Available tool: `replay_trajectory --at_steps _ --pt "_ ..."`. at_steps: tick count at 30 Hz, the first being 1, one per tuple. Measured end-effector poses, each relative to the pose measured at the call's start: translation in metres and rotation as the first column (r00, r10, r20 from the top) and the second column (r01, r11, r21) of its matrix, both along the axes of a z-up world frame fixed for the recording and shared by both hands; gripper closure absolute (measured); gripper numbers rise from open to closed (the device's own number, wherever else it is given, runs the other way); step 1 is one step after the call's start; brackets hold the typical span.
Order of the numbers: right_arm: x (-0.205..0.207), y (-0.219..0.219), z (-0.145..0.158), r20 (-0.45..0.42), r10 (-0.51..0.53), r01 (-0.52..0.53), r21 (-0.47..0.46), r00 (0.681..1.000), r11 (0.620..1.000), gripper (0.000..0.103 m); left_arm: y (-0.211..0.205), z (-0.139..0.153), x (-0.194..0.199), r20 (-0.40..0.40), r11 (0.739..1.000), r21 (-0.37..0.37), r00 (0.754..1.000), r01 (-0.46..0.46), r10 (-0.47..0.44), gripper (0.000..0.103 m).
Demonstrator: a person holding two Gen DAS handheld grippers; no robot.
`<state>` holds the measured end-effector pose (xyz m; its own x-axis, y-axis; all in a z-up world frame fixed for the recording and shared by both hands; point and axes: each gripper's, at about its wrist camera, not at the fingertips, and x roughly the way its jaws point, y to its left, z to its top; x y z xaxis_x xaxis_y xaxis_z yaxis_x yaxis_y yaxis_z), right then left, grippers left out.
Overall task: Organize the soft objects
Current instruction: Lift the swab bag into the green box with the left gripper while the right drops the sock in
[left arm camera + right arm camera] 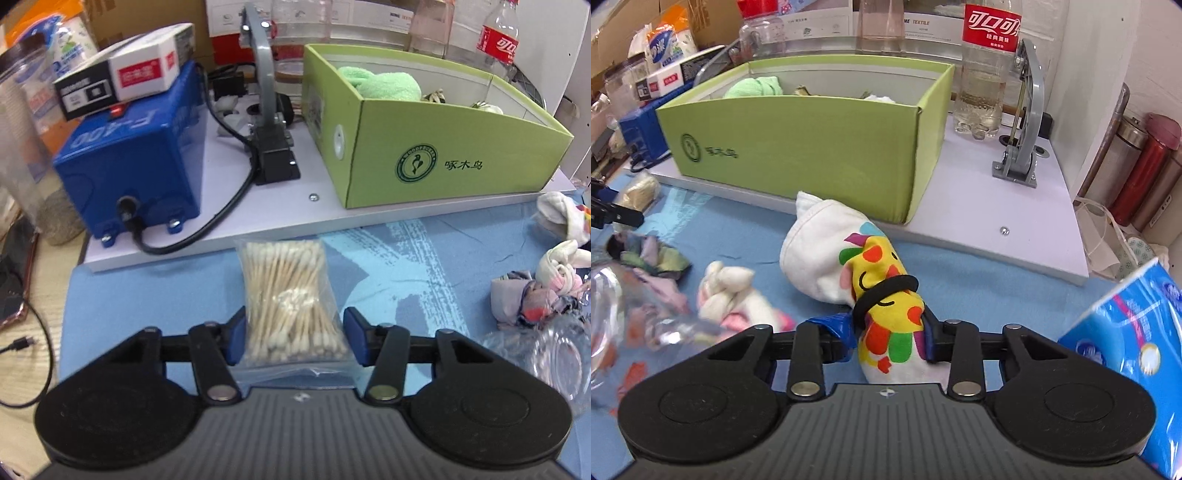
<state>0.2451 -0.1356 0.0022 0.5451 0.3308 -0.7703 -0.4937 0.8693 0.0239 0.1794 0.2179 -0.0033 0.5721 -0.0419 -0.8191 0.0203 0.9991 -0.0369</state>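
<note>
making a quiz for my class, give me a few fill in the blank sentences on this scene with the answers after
1. The right gripper is shut on a rolled sock bound by a black ____.
2. The bag of cotton swabs lies between the open fingers of the ____ gripper.
3. The box holding a green cloth is ____ in colour.

Missing words: band; left; green

Green box (798, 147) walls the mat's (979, 280) far edge (its top open).
</note>
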Motion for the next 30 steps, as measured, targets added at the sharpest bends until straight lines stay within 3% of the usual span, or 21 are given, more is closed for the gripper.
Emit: replay_trajectory --at_steps 3,9,16,23,26,30 --pt "-0.016 -0.009 0.008 0.022 -0.013 0.013 0.037 1.000 0.999 0.086 0.012 0.011 -0.017 0.020 0.999 -0.047 0.999 -0.028 0.029 0.050" --pt "-0.045 -0.032 0.031 0.063 -0.060 0.051 0.138 0.996 0.989 0.086 0.021 0.046 -0.039 0.096 0.997 -0.071 0.994 -0.043 0.050 0.050" --pt "-0.059 -0.031 0.068 0.148 -0.060 0.027 0.215 0.987 0.976 0.086 0.002 0.100 -0.023 0.176 0.994 -0.105 0.984 0.028 -0.009 0.050" --pt "0.000 -0.003 0.123 0.253 -0.045 -0.019 0.247 0.967 0.969 0.085 -0.050 0.147 0.054 0.248 0.988 -0.105 0.965 0.117 -0.088 0.050" --pt "0.039 0.020 0.132 0.251 -0.033 -0.024 0.220 0.967 0.975 0.085 -0.070 0.145 0.091 0.235 0.988 -0.082 0.966 0.131 -0.109 0.050" --pt "0.086 0.045 0.116 0.195 -0.005 -0.035 0.203 0.981 0.979 0.085 -0.084 0.123 0.131 0.187 0.987 -0.068 0.974 0.145 -0.130 0.050"
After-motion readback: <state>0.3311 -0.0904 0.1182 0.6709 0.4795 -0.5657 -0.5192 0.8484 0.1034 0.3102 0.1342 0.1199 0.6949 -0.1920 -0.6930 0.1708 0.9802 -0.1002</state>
